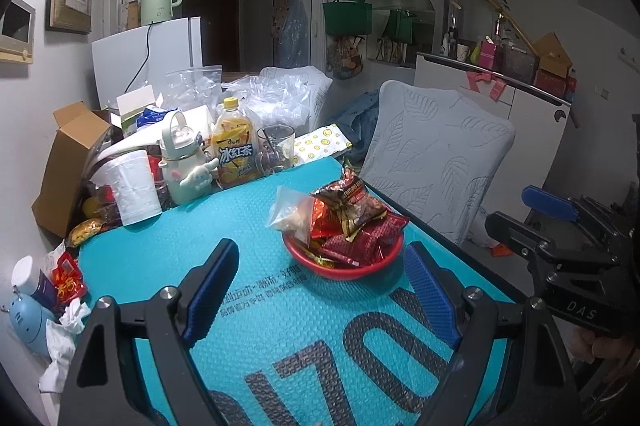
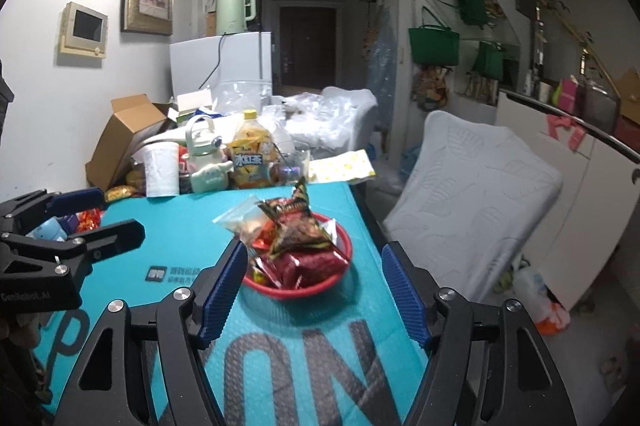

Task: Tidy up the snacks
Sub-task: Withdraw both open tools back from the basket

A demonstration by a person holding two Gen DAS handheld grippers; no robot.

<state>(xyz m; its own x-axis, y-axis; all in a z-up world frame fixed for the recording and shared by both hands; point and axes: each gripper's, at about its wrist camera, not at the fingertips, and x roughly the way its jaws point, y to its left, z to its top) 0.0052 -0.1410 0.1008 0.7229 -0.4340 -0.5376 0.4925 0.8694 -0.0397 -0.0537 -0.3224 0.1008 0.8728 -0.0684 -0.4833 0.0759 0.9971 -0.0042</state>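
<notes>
At the far left of the counter (image 1: 168, 266), a cardboard box (image 1: 68, 162) is lying tipped, its flaps open; what it is holding cannot be told. Beside it a paper roll (image 1: 134, 186) is standing upright, then a white cartoon flask (image 1: 182, 162), an iced-tea bottle (image 1: 234, 146) with a yellow cap, and a glass mug (image 1: 276, 148) with something thin leaning inside.

Nearer the middle, on the teal mat (image 1: 280, 326), the red bowl (image 1: 344, 264) is sitting heaped with snacks (image 1: 352, 222): red and gold wrappers, a dark crinkled packet on top, and a clear bag (image 1: 288, 212) of pale pieces leaning over the bowl's left rim.

The left gripper (image 1: 320, 290) is hovering over the mat short of the bowl, its jaws standing wide apart and holding nothing. The right gripper (image 2: 316, 286) is hanging just before the bowl, the bowl showing between its blue pads (image 2: 224, 286); its jaws are standing well apart, not pressing on anything.

To the right, a grey chair (image 1: 436, 158) is standing just beside the counter's edge.
</notes>
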